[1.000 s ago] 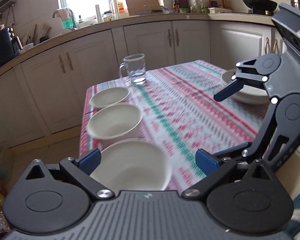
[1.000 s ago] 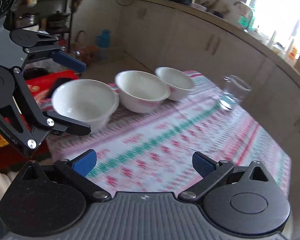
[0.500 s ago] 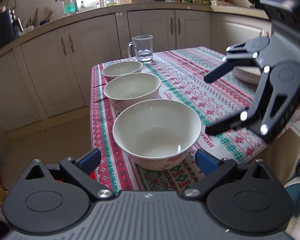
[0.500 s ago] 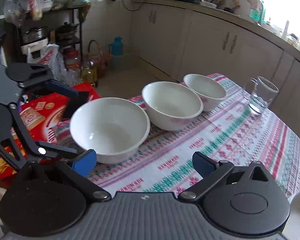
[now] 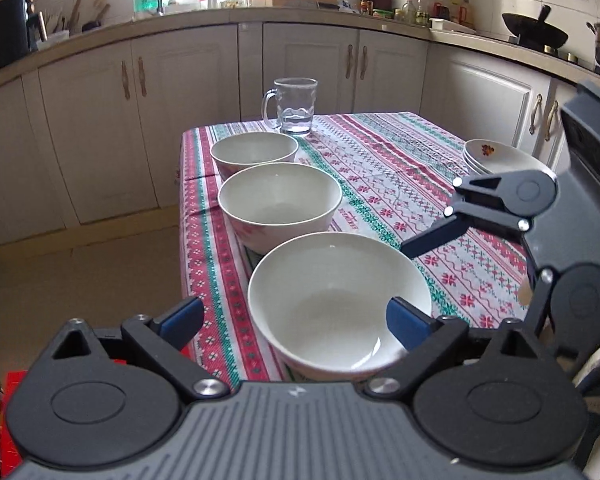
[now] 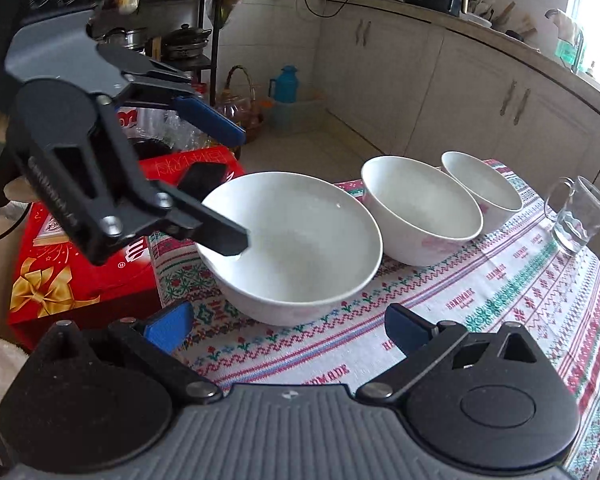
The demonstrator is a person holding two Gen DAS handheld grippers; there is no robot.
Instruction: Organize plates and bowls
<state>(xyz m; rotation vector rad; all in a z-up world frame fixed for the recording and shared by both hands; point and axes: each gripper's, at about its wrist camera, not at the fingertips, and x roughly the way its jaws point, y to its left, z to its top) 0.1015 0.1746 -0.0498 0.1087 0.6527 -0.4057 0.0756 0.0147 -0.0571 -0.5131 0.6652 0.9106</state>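
Note:
Three white bowls stand in a row on the patterned tablecloth: the near bowl [image 5: 340,300] [image 6: 296,240], the middle bowl [image 5: 280,204] [image 6: 420,208] and the far bowl [image 5: 254,152] [image 6: 482,188]. My left gripper [image 5: 296,316] [image 6: 238,184] is open, with one finger over the near bowl's hollow and the other outside its rim. My right gripper [image 6: 288,326] [image 5: 408,276] is open and empty, just right of the near bowl. A stack of white plates [image 5: 500,158] sits at the table's right edge.
A glass mug [image 5: 292,106] [image 6: 578,216] with a little water stands beyond the far bowl. A red gift box [image 6: 84,272] lies on the floor left of the table. Kitchen cabinets [image 5: 140,120] and a counter surround the table.
Both grippers have moved in on the near bowl. My left gripper now straddles the bowl's rim, and the right gripper has come closer to its side. The bowls have not moved.

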